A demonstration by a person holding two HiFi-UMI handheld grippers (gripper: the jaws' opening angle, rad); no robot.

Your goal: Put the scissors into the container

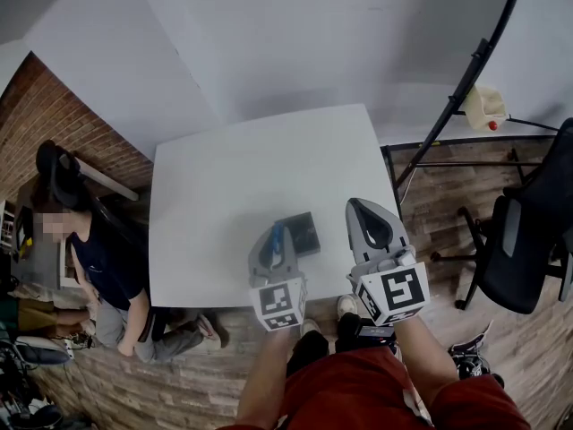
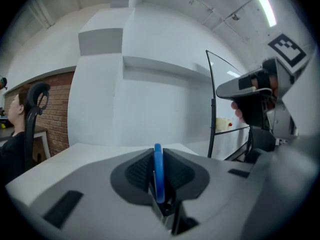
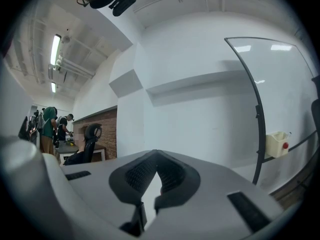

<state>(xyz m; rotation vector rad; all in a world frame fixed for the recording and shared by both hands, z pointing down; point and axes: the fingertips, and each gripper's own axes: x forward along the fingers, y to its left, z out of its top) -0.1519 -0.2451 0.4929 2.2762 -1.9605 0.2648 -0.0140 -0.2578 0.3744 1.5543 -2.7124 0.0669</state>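
Scissors (image 2: pixel 158 174), pinched by a blue handle in the left gripper (image 1: pixel 275 236), sat at 8 o'clock of the container (image 1: pixel 303 233) on the counter (image 1: pixel 224 186); the right gripper (image 1: pixel 363 213) was pressed together, empty. Centring over the container before release looked wise.

Two grippers (image 1: pixel 274 240) (image 1: pixel 367 218), one pair of scissors (image 2: pixel 158 174), one container (image 1: pixel 303 233), one table (image 1: pixel 251 173)

Left claw (image 2: pixel 158 159) – right claw (image 3: pixel 156 155) – both closed

The scissors (image 2: pixel 158 171) have a glossy plastic handle; the table (image 1: pixel 242 177) is smooth, matt white.
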